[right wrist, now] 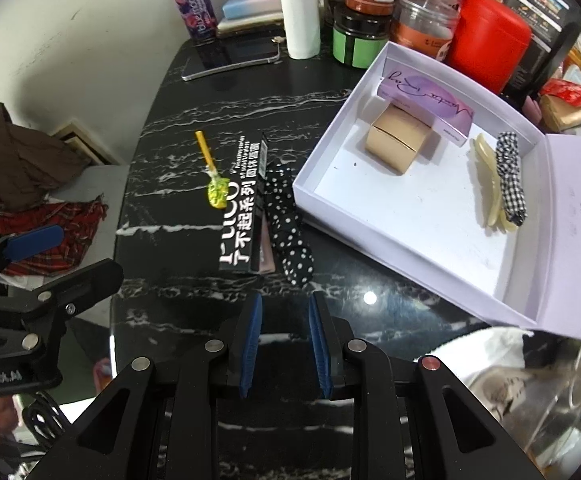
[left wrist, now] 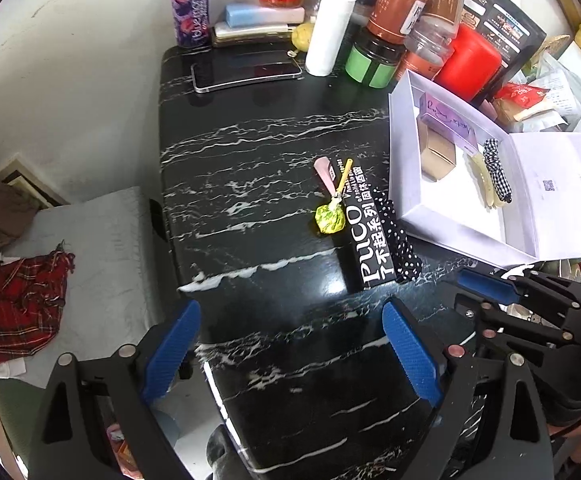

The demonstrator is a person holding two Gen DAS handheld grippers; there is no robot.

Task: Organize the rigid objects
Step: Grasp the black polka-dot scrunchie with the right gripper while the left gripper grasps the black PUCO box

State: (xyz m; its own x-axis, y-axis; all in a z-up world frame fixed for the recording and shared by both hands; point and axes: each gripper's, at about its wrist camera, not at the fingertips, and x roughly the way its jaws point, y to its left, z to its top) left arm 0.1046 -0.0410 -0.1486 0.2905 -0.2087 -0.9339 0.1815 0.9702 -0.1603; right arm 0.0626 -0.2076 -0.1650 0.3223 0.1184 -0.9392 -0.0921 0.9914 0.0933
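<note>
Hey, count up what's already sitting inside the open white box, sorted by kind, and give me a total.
Inside the open white cardboard box:
Small cartons: 2, the lilac printed carton and the plain tan cardboard carton
Hair accessories: 2, the cream plastic hair clip and the black-and-white gingham fabric hair tie
Total: 4

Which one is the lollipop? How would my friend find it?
Start at the big white open box on the black marble table. Left of it lies a long black carton. The lollipop lies against that carton's left side: yellow stick, yellow-green wrapper, the only candy there.
</note>
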